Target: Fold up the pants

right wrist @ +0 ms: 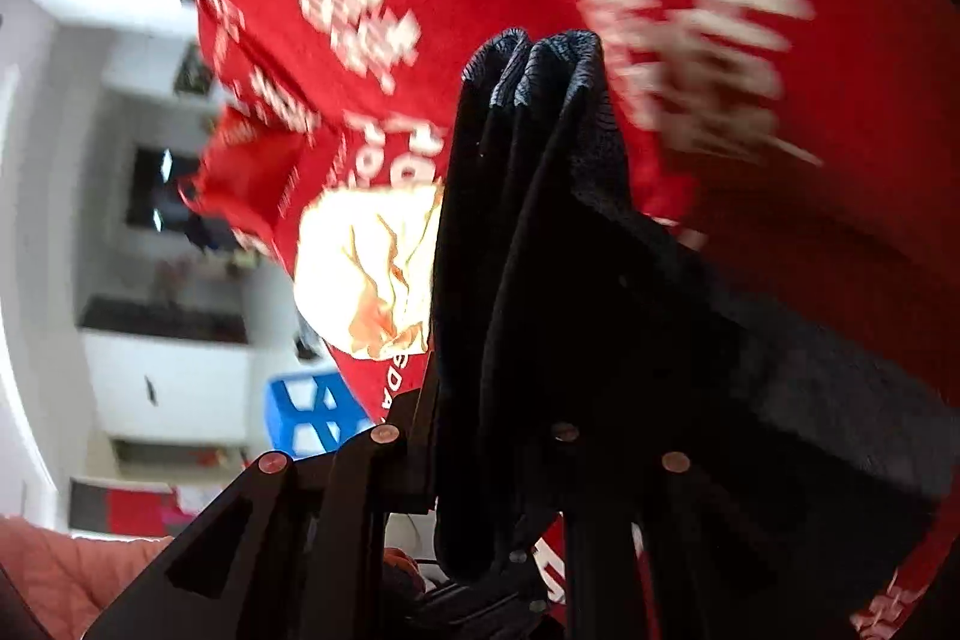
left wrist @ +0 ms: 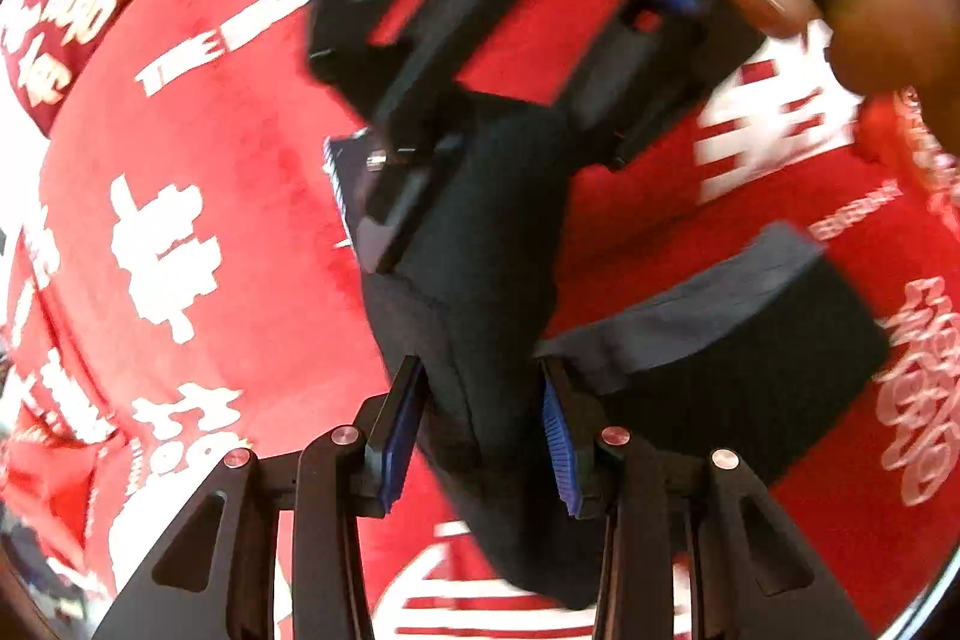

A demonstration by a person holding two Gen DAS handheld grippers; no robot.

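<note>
I see the dark pants (left wrist: 498,244) bunched into a thick strip, its long axis running up from my left tool (left wrist: 480,436), which clenches it between the blue pads. My right tool (right wrist: 480,460) also grips the pants (right wrist: 540,220), folds standing upright. Below lies a red cloth (left wrist: 240,220) with white print; I can read only "DAY", the rest is blurred.
</note>
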